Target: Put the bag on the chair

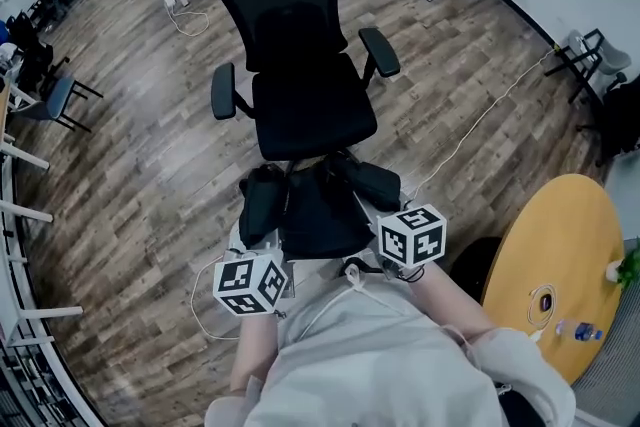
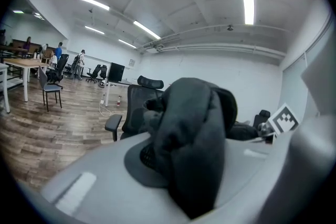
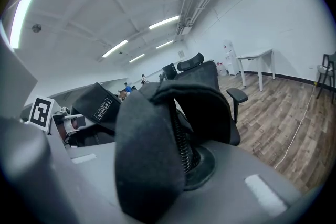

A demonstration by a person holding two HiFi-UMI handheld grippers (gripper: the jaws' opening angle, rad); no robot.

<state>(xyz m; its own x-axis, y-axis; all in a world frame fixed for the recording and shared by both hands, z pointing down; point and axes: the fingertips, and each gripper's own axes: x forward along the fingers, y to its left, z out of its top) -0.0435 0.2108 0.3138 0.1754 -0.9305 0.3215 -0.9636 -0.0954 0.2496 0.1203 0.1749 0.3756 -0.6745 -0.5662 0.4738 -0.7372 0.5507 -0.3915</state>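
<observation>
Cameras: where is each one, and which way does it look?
Head view: on the person's head, looking steeply down at chair and black bag; left gripper, right gripper and arms show.
Left gripper view: rides the left gripper, looking along its jaws, shut on bag fabric.
Right gripper view: rides the right gripper; jaws also shut on the bag.
Shared: both gripper views see the chair ahead.

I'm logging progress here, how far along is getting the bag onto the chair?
Done: the left gripper and right gripper are both shut on the black bag, holding it up. In hand: it hangs just in front of the chair. Left: set it on the seat and let go.
</observation>
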